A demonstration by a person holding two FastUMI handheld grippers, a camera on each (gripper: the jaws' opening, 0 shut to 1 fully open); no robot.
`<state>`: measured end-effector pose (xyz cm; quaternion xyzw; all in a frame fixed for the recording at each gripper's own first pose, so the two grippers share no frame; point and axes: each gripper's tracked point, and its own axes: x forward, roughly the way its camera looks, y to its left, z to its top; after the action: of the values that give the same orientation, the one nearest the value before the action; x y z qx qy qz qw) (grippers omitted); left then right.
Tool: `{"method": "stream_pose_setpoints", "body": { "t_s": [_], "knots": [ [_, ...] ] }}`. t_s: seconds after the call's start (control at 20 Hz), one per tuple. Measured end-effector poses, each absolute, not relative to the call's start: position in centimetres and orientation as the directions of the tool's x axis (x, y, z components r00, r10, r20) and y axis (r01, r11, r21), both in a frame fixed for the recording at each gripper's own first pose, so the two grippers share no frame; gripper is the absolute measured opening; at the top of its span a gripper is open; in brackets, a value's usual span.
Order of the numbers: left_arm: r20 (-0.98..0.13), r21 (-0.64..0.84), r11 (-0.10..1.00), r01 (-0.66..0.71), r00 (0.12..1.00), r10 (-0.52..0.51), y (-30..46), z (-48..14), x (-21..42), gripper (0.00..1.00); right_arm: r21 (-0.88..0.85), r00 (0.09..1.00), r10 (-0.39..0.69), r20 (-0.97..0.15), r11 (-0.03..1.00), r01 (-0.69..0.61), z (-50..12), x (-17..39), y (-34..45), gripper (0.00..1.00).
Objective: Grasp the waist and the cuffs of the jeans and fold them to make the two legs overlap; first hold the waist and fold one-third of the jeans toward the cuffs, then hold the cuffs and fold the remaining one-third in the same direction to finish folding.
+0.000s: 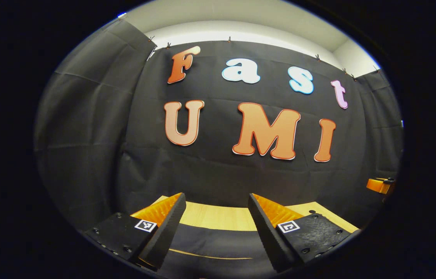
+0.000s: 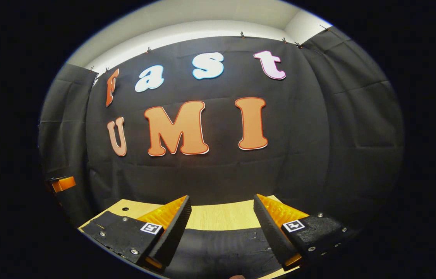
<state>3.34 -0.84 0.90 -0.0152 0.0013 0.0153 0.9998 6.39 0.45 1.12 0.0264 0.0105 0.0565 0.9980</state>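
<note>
Jeans [image 1: 218, 240], dark and nearly black, lay flat on a pale wooden table [image 1: 218, 217], just below and ahead of both hand-held grippers. In the left gripper view, the left gripper [image 1: 217, 201] had its two fingers spread wide apart, holding nothing, with the dark cloth running across the gap between them. In the right gripper view, the right gripper [image 2: 222, 203] was likewise spread and empty above the same dark cloth, where a line of stitching showed. Both pointed level toward the black cloth wall [image 1: 218, 170] at the far edge of the table, so the jeans sat under the fingertips rather than in front of them. The cloth appeared to stretch sideways, left to right, across both views, though which end was the waist could not be told. Neither hand looked clearly nearer to the cloth. Judging from this, both grippers would need to tip downward to reach the fabric.
</note>
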Motion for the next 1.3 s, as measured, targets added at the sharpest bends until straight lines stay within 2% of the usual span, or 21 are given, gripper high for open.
{"method": "stream_pose_setpoints", "body": {
  "t_s": [0.1,0.15,0.2,0.25,0.4,0.5,0.6,0.65,0.7,0.8,0.9,1.1,1.3],
  "knots": [
    [-0.006,-0.026,0.999,-0.04,0.999,0.04,0.5,1.3,3.4,0.97,0.07,0.994,0.103,-0.035,0.993,-0.1,0.5,6.4,1.2,0.98],
    [0.0,-0.026,0.999,-0.043,0.999,0.043,1.2,1.6,3.4,0.95,0.092,0.992,0.115,-0.041,0.99,-0.111,0.2,6.3,1.9,0.97],
    [0.012,-0.032,0.999,-0.043,0.999,0.043,1.7,2.1,3.2,0.98,0.114,0.99,0.139,-0.036,0.984,-0.134,0.3,6.4,3.0,0.98],
    [0.014,-0.039,0.998,-0.054,0.998,0.054,2.3,2.1,3.0,0.95,0.127,0.987,0.152,-0.042,0.981,-0.146,0.1,6.6,3.6,1.0],
    [-0.075,-0.052,0.993,-0.103,0.992,0.099,3.9,-0.6,2.0,0.97,0.214,0.98,0.192,-0.059,0.961,-0.176,0.0,6.7,5.0,1.0],
    [-0.114,-0.141,0.984,-0.109,0.989,0.093,4.3,-1.5,1.4,0.98,0.231,0.975,0.215,-0.057,0.953,-0.196,-0.2,7.1,5.7,0.97],
    [-0.182,-0.286,0.95,-0.125,0.98,0.075,4.7,-3.6,0.5,0.97,0.208,0.971,0.214,-0.103,0.96,-0.189,-1.3,7.6,5.8,0.98],
    [-0.213,-0.377,0.916,-0.136,0.975,0.057,5.1,-4.8,-0.5,0.98,0.202,0.965,0.234,-0.119,0.957,-0.207,-1.6,7.5,6.3,1.0],
    [-0.243,-0.457,0.874,-0.165,0.968,0.056,5.8,-6.1,-1.1,0.98,0.204,0.961,0.252,-0.118,0.953,-0.225,-1.4,7.3,6.9,0.98],
    [-0.32,-0.545,0.795,-0.266,0.942,0.096,8.8,-9.7,-2.5,0.98,0.206,0.954,0.277,-0.111,0.946,-0.251,-0.9,7.3,7.6,0.97],
    [-0.397,-0.591,0.719,-0.365,0.908,0.134,10.9,-13.8,-4.4,0.98,0.21,0.944,0.301,-0.132,0.94,-0.271,-1.4,7.4,8.2,1.0],
    [-0.564,-0.608,0.544,-0.578,0.797,0.216,14.8,-21.3,-8.9,0.98,0.21,0.938,0.307,-0.162,0.939,-0.271,-2.0,7.6,8.6,0.97],
    [-0.68,-0.63,0.34,-0.698,0.708,0.19,15.6,-27.7,-10.6,0.98,0.22,0.929,0.33,-0.165,0.931,-0.292,-1.6,7.3,9.5,0.97]
  ]
}}
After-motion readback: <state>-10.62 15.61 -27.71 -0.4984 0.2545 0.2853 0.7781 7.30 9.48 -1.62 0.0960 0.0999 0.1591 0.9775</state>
